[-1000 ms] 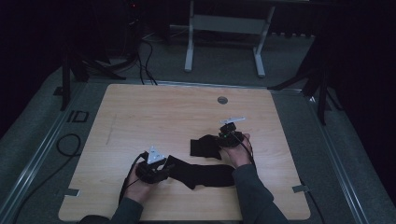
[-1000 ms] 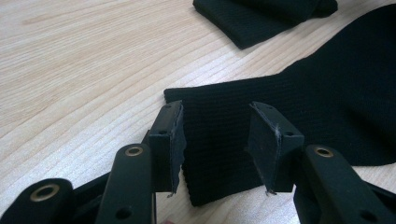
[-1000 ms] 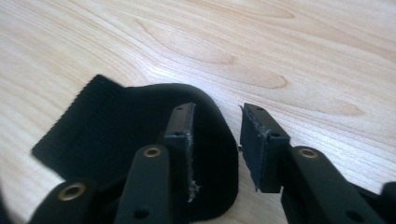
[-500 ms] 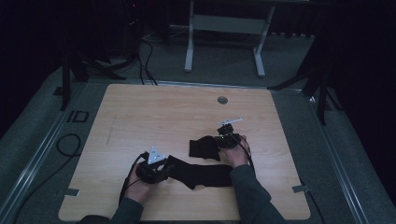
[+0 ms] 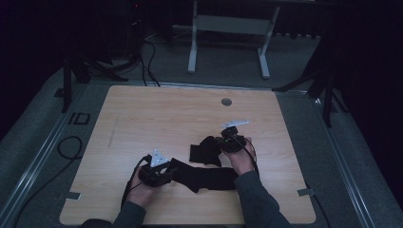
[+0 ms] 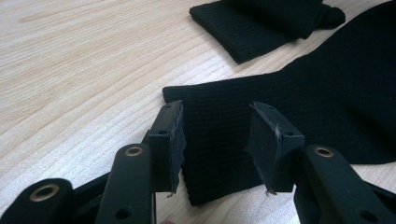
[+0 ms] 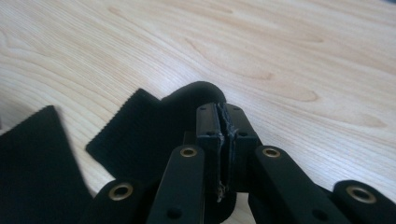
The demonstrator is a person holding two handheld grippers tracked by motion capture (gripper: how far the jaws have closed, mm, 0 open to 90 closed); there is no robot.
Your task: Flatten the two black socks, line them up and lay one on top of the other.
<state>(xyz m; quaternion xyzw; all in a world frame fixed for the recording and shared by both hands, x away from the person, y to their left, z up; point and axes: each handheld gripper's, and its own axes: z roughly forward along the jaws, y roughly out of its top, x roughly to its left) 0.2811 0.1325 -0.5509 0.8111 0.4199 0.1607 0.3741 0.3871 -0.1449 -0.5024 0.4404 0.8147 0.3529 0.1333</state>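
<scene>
A: Black socks, two of them, on the desk [image 5: 142, 118]. The long sock [image 5: 209, 176] lies flat near the person's edge, its long axis running from the left claw [image 5: 164, 175] across toward the right hand. The second sock [image 5: 205, 151] sits just beyond it, bunched, next to the right claw [image 5: 223, 142].

B: Which claw is nearer to what?

A: The left one sits right at the cuff end of the long sock [image 6: 224, 135]. In the left gripper view the cuff lies between the jaws, which stand wide apart and low over the desk; the pads flank the fabric but do not press it, so that claw is open and holds nothing.

B: And the right?

A: Its jaws have just been closing and now stand together. In the right gripper view the right claw [image 7: 219, 122] has a fold of the second sock [image 7: 149, 130] pinched between the pads, the rest of the fabric trailing off to the left.

B: So the coming move?

A: My guess is that it depends on the right claw's pinch: the second sock's free length hangs toward the long sock, so carrying it that way would lay one along the other.
</scene>
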